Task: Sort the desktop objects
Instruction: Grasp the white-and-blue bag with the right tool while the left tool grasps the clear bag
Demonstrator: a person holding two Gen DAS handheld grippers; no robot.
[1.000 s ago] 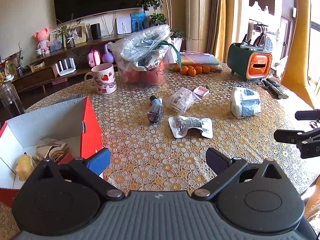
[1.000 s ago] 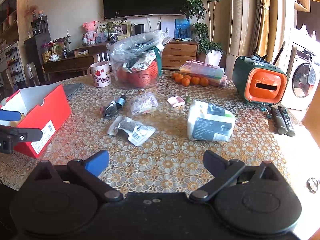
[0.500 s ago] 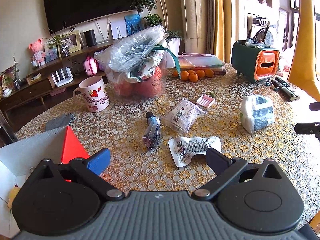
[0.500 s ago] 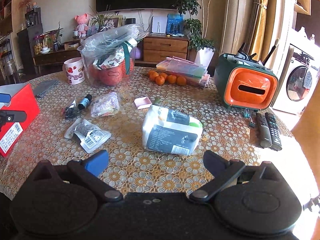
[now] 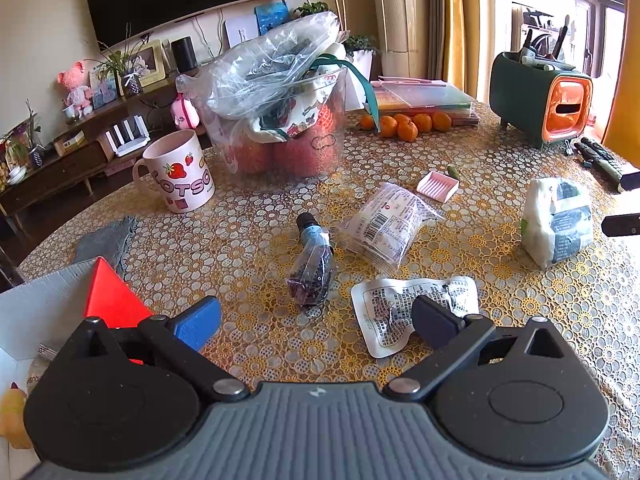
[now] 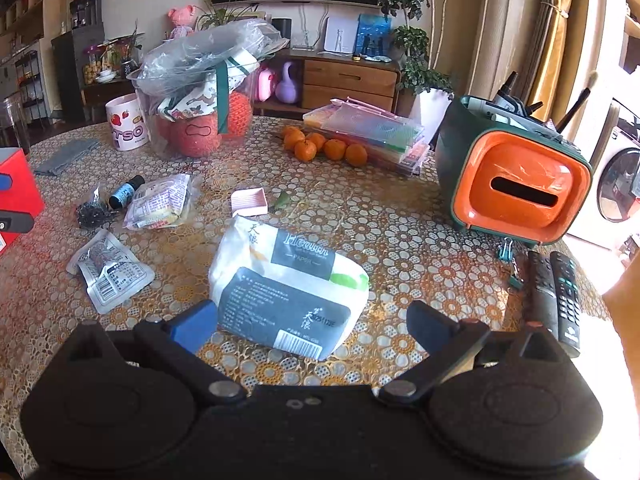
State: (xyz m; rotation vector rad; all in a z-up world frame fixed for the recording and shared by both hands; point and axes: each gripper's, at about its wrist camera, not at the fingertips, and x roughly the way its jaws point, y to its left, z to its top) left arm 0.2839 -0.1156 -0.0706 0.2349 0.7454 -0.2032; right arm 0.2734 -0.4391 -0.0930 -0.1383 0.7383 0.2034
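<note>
My left gripper point(image 5: 316, 318) is open and empty above the patterned table, just short of a small dark bottle in a bag point(image 5: 311, 266) and a flat silver packet point(image 5: 408, 308). A clear snack pack point(image 5: 386, 226) lies beyond them. The red box point(image 5: 108, 300) with items inside is at its left. My right gripper point(image 6: 312, 326) is open and empty, with the white and grey tissue pack point(image 6: 286, 286) lying between its fingers' line. The tissue pack also shows in the left wrist view point(image 5: 558, 220). The silver packet point(image 6: 110, 274), the bottle point(image 6: 124, 194) and the snack pack point(image 6: 160, 202) lie to the left.
A strawberry mug point(image 5: 180, 172), a clear bag of apples point(image 5: 280, 108), tangerines point(image 6: 324, 148), a pink tray point(image 6: 249, 202), a green and orange organiser point(image 6: 516, 184), two remotes point(image 6: 554, 296) and a grey cloth point(image 5: 106, 240) are on the table.
My left gripper has moved forward and right, from the red box toward the bottle and silver packet. My right gripper has moved right and forward up to the tissue pack. Both stay open.
</note>
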